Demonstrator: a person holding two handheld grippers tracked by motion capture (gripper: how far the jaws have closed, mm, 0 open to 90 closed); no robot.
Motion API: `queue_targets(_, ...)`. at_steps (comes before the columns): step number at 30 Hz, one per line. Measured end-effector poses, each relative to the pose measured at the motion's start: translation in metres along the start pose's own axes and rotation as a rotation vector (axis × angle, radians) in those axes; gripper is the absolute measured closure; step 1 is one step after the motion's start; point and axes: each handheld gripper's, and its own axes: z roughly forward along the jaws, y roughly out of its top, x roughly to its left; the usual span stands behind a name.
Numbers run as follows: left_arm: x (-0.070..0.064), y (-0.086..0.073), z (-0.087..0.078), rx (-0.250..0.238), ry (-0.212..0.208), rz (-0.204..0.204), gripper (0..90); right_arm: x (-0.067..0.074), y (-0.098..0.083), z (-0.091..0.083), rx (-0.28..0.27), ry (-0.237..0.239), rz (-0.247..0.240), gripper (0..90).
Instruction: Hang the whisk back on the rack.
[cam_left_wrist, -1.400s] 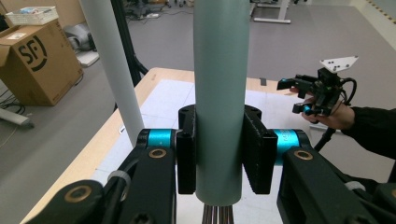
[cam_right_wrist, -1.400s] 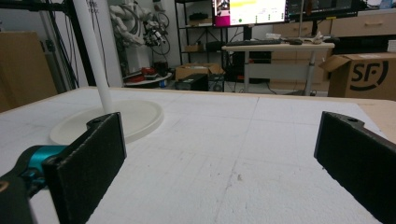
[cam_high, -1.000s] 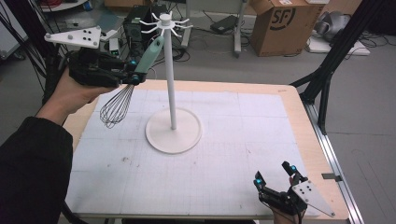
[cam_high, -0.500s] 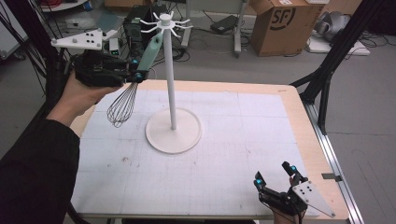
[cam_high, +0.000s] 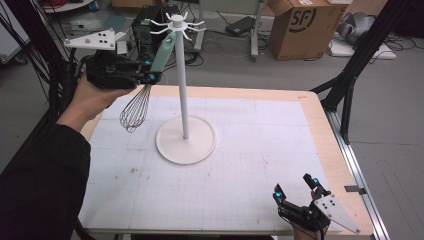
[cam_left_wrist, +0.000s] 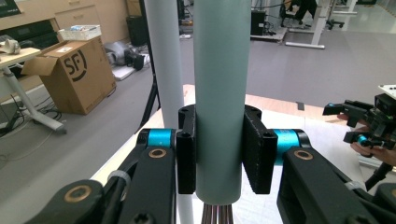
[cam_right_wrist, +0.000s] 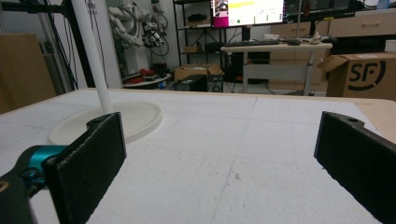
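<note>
Left gripper (cam_high: 150, 70) is clamped on the pale green handle of a whisk (cam_high: 145, 97), its jaws pressed against both sides of the handle in the left gripper view, where the whisk (cam_left_wrist: 217, 93) stands just beside the white pole. It is held tilted above the table's far left corner, wire head down and handle top near the hooks of the white stand (cam_high: 184, 80). Right gripper (cam_high: 296, 191) rests low at the near right edge of the table (cam_high: 250, 150), jaws spread wide and empty.
</note>
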Motion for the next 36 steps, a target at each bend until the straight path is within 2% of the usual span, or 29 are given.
queue_targets(4, -0.001, -0.005, 0.005, -0.008, -0.003, -0.007, 69.7, 0.000, 0.000, -0.001, 0.001, -0.002, 0.001, 1.1)
queue_targets(10, -0.002, -0.006, 0.008, -0.013, 0.004, 0.015, 69.6, -0.001, 0.000, -0.004, -0.003, -0.009, 0.001, 1.1)
queue_targets(17, -0.002, -0.016, 0.006, -0.073, 0.013, -0.003, 69.5, -0.001, 0.000, -0.004, -0.001, -0.009, 0.002, 1.1)
queue_targets(24, -0.005, -0.016, 0.007, -0.079, 0.040, 0.011, 68.9, 0.000, -0.001, -0.004, 0.001, -0.010, 0.001, 1.1)
queue_targets(25, -0.005, -0.016, 0.007, -0.075, 0.040, 0.018, 67.6, 0.000, -0.001, -0.004, 0.000, -0.009, 0.002, 1.1)
queue_targets(26, -0.005, -0.017, 0.007, -0.079, 0.039, 0.017, 62.4, 0.000, -0.001, -0.004, 0.002, -0.009, 0.001, 1.1)
queue_targets(30, -0.004, -0.021, 0.003, -0.131, 0.053, 0.002, 51.0, -0.001, -0.001, -0.004, 0.003, -0.010, 0.004, 1.1)
queue_targets(33, -0.005, -0.027, -0.003, -0.156, 0.073, -0.005, 46.8, 0.000, -0.001, -0.004, 0.002, -0.009, 0.002, 1.1)
queue_targets(36, -0.011, -0.039, -0.006, -0.190, 0.067, -0.014, 43.3, -0.001, 0.000, -0.004, -0.001, -0.010, 0.002, 1.1)
